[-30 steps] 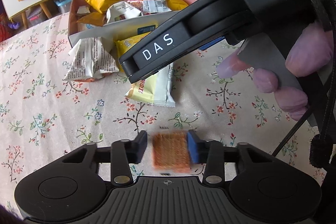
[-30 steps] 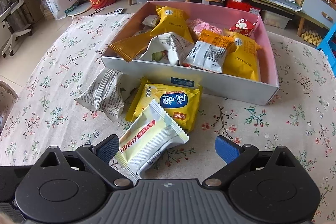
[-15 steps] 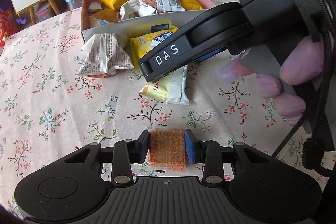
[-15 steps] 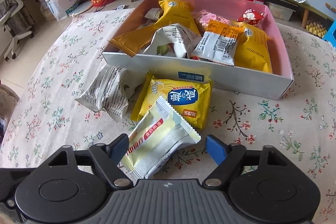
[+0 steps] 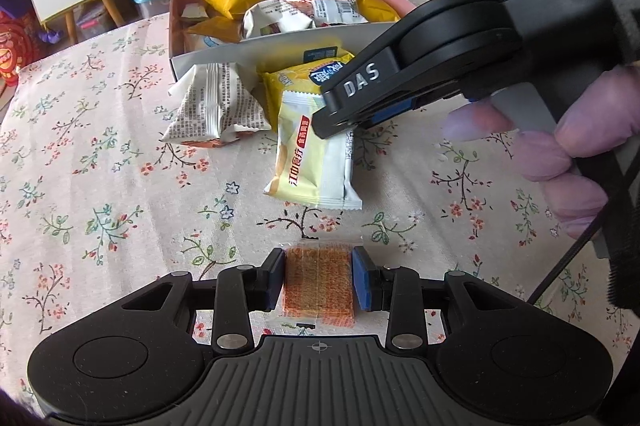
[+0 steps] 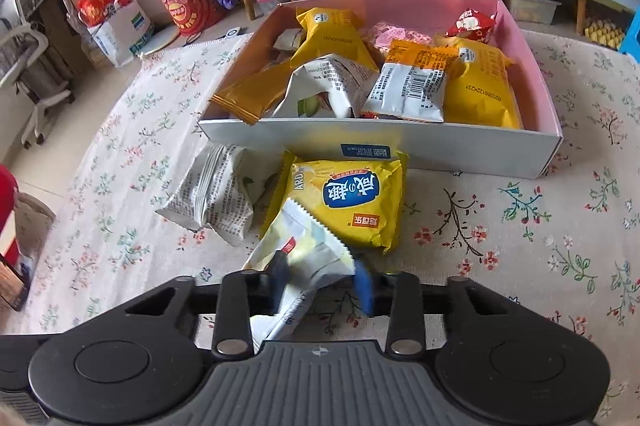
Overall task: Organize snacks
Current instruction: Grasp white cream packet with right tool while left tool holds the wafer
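The left tongs [image 5: 318, 280] are clamped on a small orange wafer packet [image 5: 318, 286] in clear wrap, held just above the floral-clothed worktop [image 5: 100, 186]. The right tongs [image 6: 322, 284] are closing on a pale yellow-and-white snack pouch [image 6: 304, 250], whose crumpled end sits between the pads (the wrapper already buckles there). That pouch lies partly over a yellow biscuit bag [image 6: 352, 198], which rests against the front wall of the pink-lined box [image 6: 460, 152]. A white printed packet [image 6: 212, 198] lies just left of the yellow bag. Inside the box sit several yellow, white and red snack bags. A gloved hand [image 5: 580, 154] grips the right tool's handle.
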Demonstrator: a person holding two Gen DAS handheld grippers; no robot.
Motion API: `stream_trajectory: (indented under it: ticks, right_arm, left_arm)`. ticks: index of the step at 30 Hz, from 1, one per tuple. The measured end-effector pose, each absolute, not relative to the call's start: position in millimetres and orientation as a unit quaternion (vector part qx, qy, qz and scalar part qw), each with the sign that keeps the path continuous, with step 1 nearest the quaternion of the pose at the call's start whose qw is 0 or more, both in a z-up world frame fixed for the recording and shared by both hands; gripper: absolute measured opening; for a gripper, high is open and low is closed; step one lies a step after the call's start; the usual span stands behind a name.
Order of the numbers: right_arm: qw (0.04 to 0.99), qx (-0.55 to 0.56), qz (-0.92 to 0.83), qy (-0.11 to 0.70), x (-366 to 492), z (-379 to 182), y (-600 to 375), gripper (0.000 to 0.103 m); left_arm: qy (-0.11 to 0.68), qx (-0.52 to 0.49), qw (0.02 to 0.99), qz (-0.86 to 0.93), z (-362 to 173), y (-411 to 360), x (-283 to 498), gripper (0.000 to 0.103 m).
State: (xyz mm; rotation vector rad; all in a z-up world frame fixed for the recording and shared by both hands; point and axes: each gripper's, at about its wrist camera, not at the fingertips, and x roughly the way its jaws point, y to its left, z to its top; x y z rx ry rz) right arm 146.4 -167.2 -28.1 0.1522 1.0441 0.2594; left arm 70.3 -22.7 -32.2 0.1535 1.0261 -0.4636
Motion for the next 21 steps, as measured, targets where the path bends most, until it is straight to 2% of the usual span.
stream_trajectory:
  ticks: [6, 21]
  right_arm:
    - [0.858, 0.086, 0.134, 0.489, 144, -21, -171, 0.009]
    - [0.86, 0.099, 0.127, 0.484, 143, -3, -187, 0.003]
  left_arm:
    - [0.485, 0.071, 0.845, -0.211, -32, -18, 72, 0.033]
    - [0.478, 0.059, 0.856, -0.186, -26, -3, 83, 0.033]
